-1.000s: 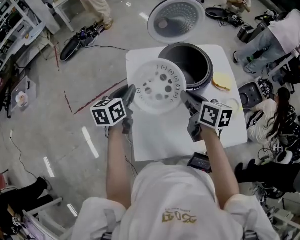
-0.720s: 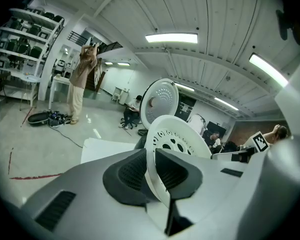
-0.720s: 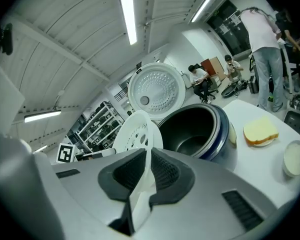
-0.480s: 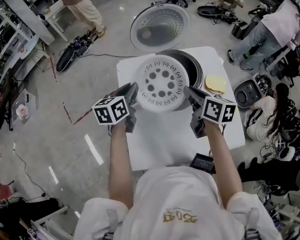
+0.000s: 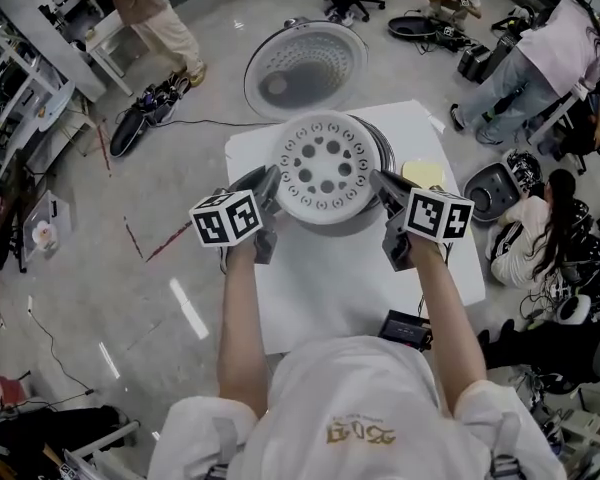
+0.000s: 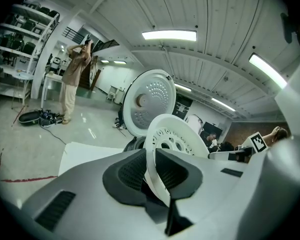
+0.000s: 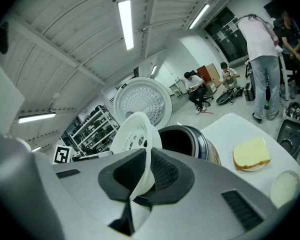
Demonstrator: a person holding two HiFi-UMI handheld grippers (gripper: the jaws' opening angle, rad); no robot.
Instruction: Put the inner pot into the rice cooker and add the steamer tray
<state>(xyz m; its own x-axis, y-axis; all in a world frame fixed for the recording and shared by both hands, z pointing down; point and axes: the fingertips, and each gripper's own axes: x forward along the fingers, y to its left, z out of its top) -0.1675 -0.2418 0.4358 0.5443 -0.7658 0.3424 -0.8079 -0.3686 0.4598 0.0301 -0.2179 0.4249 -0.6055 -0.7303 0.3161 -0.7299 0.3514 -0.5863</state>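
Note:
The white steamer tray, round with holes in its floor, hangs over the open rice cooker on the white table. My left gripper is shut on the tray's left rim, and my right gripper is shut on its right rim. In the left gripper view the tray's rim runs between the dark pads. The right gripper view shows the rim pinched the same way, with the dark pot opening just beyond. The cooker's lid stands open behind.
A yellow sponge on a small dish lies right of the cooker. A black device sits at the table's near edge. Several people and gear crowd the floor to the right; shelving stands at left.
Both grippers have carried the tray away from me, from the table's front-left part to over the cooker's mouth. Their hold on the rim is unchanged.

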